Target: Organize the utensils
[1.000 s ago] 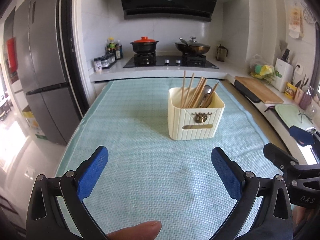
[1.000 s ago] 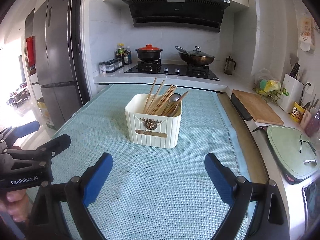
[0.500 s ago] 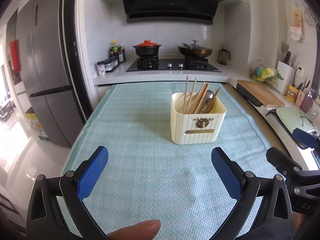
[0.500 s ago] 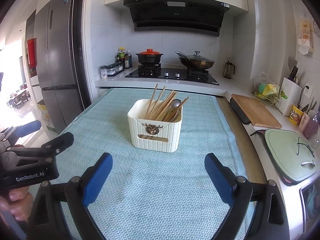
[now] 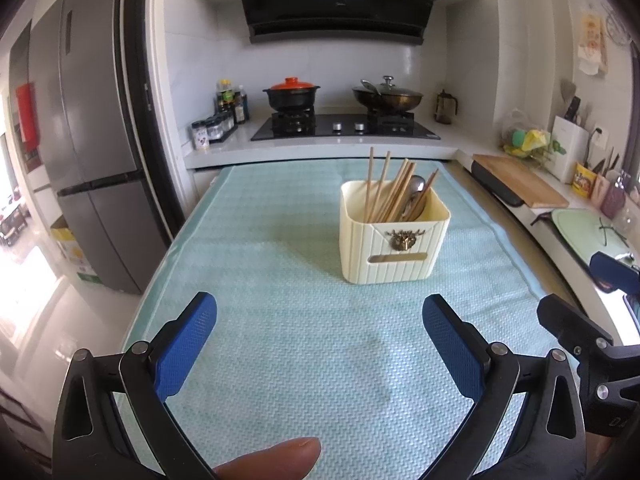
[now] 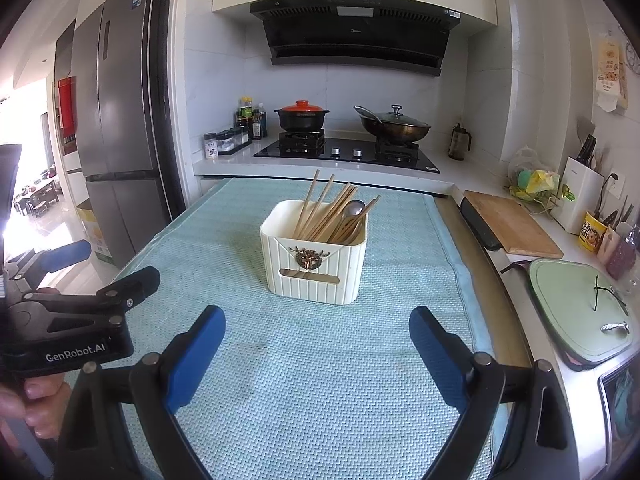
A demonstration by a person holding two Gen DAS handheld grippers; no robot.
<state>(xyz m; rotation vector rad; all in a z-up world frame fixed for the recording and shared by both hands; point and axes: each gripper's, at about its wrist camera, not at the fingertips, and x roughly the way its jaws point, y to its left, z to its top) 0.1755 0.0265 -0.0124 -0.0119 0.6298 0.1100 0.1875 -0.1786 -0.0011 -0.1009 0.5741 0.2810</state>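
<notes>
My left gripper (image 5: 320, 320) and right gripper (image 6: 316, 320) hang spread, empty. Chopsticks (image 6: 328, 212) lean loosely around probably 1 spoon (image 6: 354, 209); a careless pinch could tip the holder (image 6: 316, 272).

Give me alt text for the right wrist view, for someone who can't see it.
A cream bin holding chopsticks and a spoon stands on a teal mat, straight ahead of the open, empty right gripper. The left gripper shows at the left edge; a stove with two pots sits behind.
</notes>
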